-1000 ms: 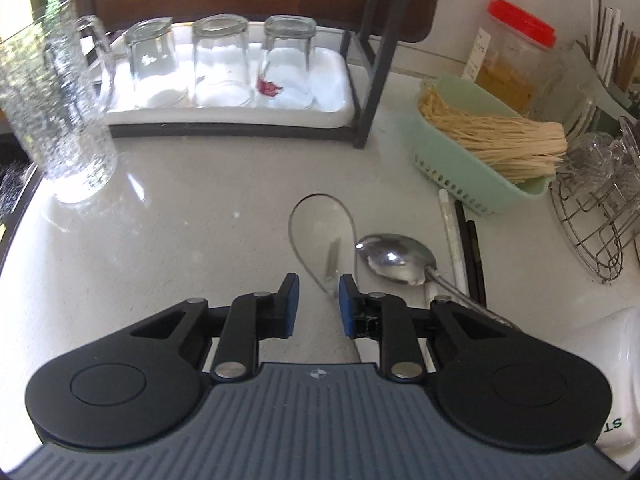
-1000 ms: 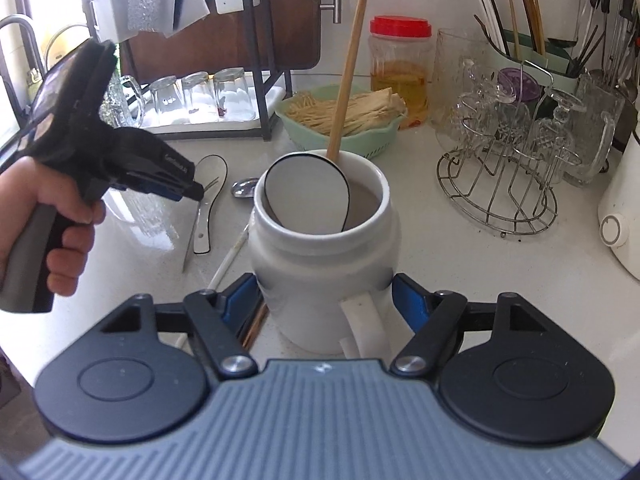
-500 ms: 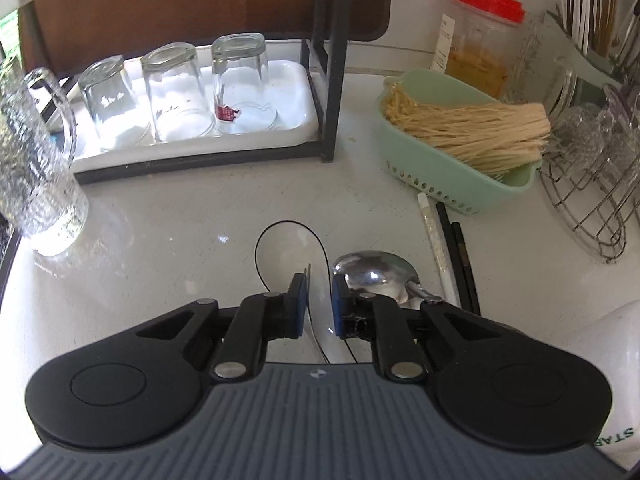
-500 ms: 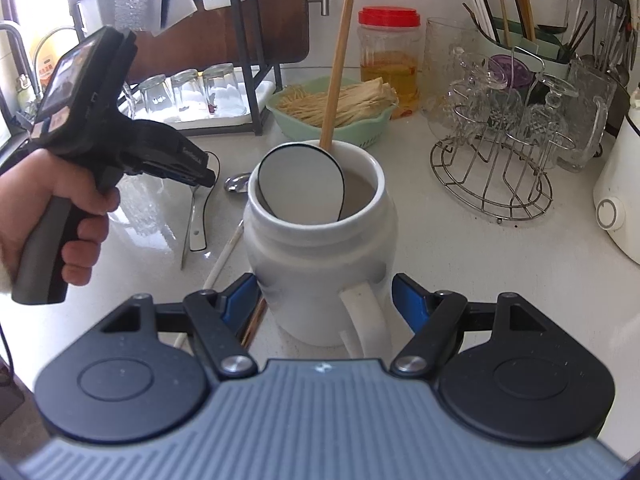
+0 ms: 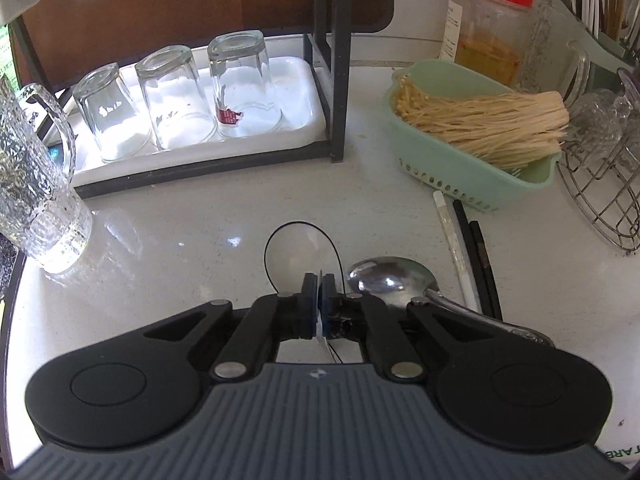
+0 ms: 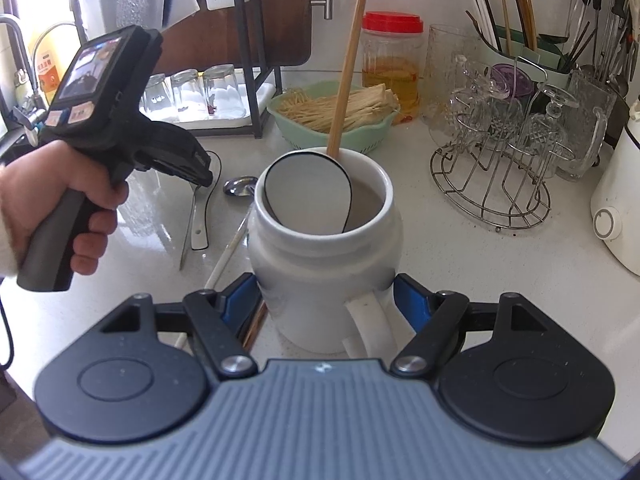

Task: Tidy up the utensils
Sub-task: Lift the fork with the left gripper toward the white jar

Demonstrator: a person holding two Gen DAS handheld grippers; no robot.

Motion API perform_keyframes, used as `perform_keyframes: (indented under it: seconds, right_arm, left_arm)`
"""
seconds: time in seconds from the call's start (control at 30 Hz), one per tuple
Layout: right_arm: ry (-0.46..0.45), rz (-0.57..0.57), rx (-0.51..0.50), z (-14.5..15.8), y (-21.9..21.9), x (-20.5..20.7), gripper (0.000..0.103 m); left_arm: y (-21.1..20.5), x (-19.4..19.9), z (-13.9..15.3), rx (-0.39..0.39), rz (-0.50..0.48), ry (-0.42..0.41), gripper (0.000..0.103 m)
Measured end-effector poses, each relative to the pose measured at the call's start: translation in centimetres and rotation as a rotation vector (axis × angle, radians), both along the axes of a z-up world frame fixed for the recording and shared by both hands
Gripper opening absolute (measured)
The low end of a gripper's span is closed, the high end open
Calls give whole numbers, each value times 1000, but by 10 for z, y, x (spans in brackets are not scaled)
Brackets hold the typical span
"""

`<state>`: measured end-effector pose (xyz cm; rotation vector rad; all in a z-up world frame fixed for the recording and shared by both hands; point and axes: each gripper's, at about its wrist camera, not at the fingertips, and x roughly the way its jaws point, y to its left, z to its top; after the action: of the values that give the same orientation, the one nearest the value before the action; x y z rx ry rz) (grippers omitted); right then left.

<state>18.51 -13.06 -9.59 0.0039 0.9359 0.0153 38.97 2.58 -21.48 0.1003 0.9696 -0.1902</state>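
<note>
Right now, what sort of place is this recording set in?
Most likely a home kitchen counter: upturned drinking glasses on a draining tray, a chopstick holder, and a sink tap.

White black-rimmed spoon, mint-green basket, red-lidded jar, white ribbed-pattern jug

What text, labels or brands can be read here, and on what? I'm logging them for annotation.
"ARB", cut off by the frame edge: on the white mug.
Printed label on the red-lidded jar: too small to read.
Orange packet by the tap: characters blurred.
Screen and stickers on the left gripper: unreadable.
Nothing else legible.
</note>
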Motion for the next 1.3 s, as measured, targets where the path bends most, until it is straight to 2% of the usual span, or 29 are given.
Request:
perform_keyframes:
  seconds: [0.33,0.5,0.73,0.97,1.1,1.3]
  right_arm:
    - [1,27,1,1,-3,1,77]
    - [2,60,18,0,-8,3,78]
    - [-5,129,39,-5,-17,7,81]
    - [-29,153,51,-7,-21,5,80]
    - [-43,150,64,-6,-26,5,90]
    - [-72,172,53,-8,-26,8,92]
  left_arm:
    - [8,-16,22,-64,14,-9,1]
    - [0,-33,41,-63,13,-46,1]
    - [-13,-65,70,-85,64,-91,1]
    - [-22,-94,112,-109,81,-179,1]
    - [-27,-107,145,-139,86,-252,1]
    - [-34,-121,184,-217,70,-357,1]
